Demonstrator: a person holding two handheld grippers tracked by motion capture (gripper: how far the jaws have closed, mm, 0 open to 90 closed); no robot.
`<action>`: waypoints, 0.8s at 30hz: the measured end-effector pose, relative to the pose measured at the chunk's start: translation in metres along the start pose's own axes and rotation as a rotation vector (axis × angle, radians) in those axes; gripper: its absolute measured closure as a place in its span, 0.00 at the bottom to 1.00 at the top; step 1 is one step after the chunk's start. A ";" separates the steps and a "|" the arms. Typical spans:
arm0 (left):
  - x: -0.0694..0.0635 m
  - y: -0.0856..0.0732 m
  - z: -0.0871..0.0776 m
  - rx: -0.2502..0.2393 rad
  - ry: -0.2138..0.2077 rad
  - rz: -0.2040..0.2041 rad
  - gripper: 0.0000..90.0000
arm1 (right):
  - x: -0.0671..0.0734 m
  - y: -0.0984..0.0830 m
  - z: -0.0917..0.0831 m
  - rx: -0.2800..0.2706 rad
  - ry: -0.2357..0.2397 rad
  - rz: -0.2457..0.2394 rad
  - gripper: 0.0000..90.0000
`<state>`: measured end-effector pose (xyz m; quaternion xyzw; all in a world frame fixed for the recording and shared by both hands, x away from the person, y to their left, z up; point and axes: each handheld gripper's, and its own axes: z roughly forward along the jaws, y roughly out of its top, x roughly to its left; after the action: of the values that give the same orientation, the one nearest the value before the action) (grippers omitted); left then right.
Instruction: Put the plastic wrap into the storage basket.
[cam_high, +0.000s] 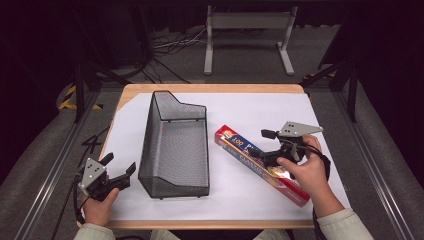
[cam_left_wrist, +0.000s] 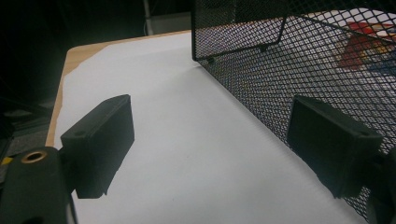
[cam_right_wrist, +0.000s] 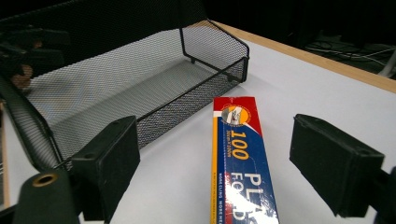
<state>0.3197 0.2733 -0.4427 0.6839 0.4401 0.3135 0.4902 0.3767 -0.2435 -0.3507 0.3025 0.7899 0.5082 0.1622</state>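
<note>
A long red, blue and yellow box (cam_high: 260, 163) of plastic food wrap lies flat on the white sheet, right of the black wire-mesh basket (cam_high: 175, 146). My right gripper (cam_high: 261, 144) hovers over the box's middle with its jaws wide apart; in the right gripper view the box (cam_right_wrist: 240, 163) runs up between the jaws, which do not touch it. At the table's front left corner my left gripper (cam_high: 119, 168) is open with nothing in it. In the left gripper view the basket's mesh wall (cam_left_wrist: 303, 65) stands just beyond the right jaw.
The white sheet (cam_high: 250, 107) covers most of the wooden table (cam_high: 215, 88). The basket is empty and open at the top. Beyond the table's far edge are a grey metal stand (cam_high: 247, 37) and loose cables on the floor.
</note>
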 end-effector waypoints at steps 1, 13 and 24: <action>0.000 0.000 0.000 0.000 0.000 0.000 0.18 | 0.001 0.000 0.002 0.003 -0.005 0.000 0.16; 0.001 -0.001 0.000 0.003 -0.003 0.003 0.18 | -0.007 -0.012 0.022 0.194 -0.071 -0.011 0.16; 0.000 -0.001 0.000 0.006 -0.004 0.005 0.17 | -0.014 -0.029 0.039 0.429 -0.085 0.029 0.14</action>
<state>0.3197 0.2737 -0.4439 0.6869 0.4385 0.3121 0.4883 0.4008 -0.2340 -0.3940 0.3626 0.8678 0.3177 0.1202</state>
